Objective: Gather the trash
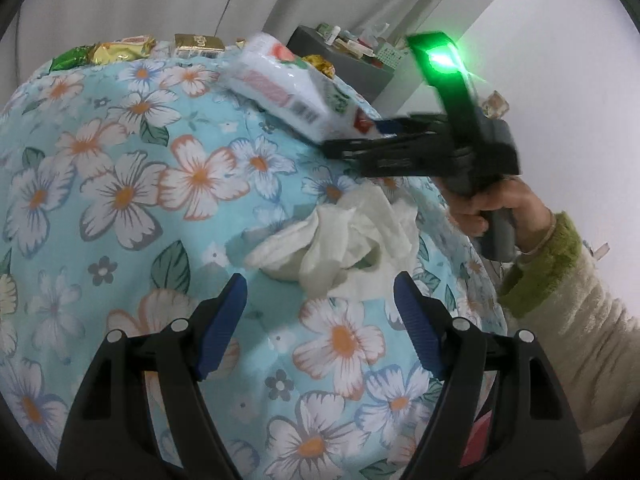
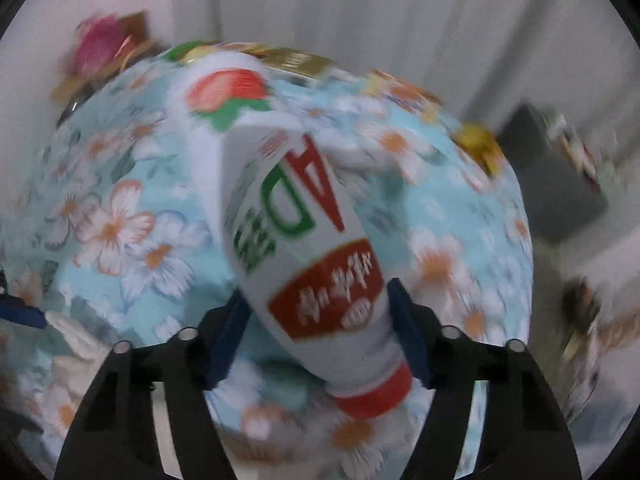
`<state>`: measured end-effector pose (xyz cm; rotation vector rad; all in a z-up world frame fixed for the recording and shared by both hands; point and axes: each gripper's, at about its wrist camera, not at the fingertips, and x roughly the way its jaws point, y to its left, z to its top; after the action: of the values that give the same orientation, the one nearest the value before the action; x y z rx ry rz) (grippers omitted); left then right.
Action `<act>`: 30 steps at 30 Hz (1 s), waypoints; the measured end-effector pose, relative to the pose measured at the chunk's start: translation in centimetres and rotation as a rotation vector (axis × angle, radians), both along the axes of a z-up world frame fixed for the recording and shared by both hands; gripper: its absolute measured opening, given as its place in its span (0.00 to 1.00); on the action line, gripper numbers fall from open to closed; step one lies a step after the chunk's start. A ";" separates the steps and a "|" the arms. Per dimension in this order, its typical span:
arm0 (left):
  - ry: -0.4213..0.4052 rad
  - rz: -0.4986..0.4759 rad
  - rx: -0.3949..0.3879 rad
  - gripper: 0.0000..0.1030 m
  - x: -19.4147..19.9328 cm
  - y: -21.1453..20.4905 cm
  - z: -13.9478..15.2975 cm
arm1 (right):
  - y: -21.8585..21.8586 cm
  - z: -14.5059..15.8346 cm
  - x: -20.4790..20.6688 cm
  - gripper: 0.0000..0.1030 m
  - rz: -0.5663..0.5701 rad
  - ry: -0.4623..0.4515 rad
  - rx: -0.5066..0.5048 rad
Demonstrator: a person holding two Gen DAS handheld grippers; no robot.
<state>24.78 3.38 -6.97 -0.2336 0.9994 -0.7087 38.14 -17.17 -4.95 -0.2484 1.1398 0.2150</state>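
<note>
The right tool (image 2: 316,332) straddles a white tissue pack (image 2: 304,240) printed in red and green, lying on the floral tablecloth (image 1: 120,200); its blue pads sit against the pack's sides, though blur makes it hard to tell whether they press firmly; the left tool (image 1: 320,320) hovers wide open and empty just short of a crumpled white tissue (image 1: 340,240), the likeliest trash here. The soft plastic pack could slip or twist out of a loose pinch; the left tool might snag the cloth along with the tissue and drag the wrappers (image 1: 116,50) at the tabletop's far edge. No bin shows in either view; the right wrist view is smeared by motion; the tabletop's far side is cut off.
</note>
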 end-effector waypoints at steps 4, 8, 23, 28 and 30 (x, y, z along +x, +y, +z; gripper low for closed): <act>-0.047 0.013 0.016 0.69 0.4 -0.3 0.8 | -4.9 0.3 -2.9 0.59 -0.168 0.069 0.081; -0.098 0.007 0.043 0.69 1.5 -1.9 1.3 | -10.0 0.3 -9.3 0.56 -0.353 0.134 0.238; -0.066 -0.025 0.125 0.09 -0.6 -3.6 1.0 | -9.0 -0.6 -25.4 0.54 -0.580 0.052 0.553; 0.035 0.004 0.063 0.09 -7.2 -0.5 1.2 | -6.4 -1.0 -26.0 0.54 -0.533 0.070 0.608; 0.096 -0.005 0.047 0.10 -9.9 0.5 0.6 | -5.7 -1.0 -26.7 0.54 -0.519 0.085 0.631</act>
<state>14.93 3.90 -6.37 -0.2265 1.1075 -0.6826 11.44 -22.92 -5.91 0.6155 1.1262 0.1142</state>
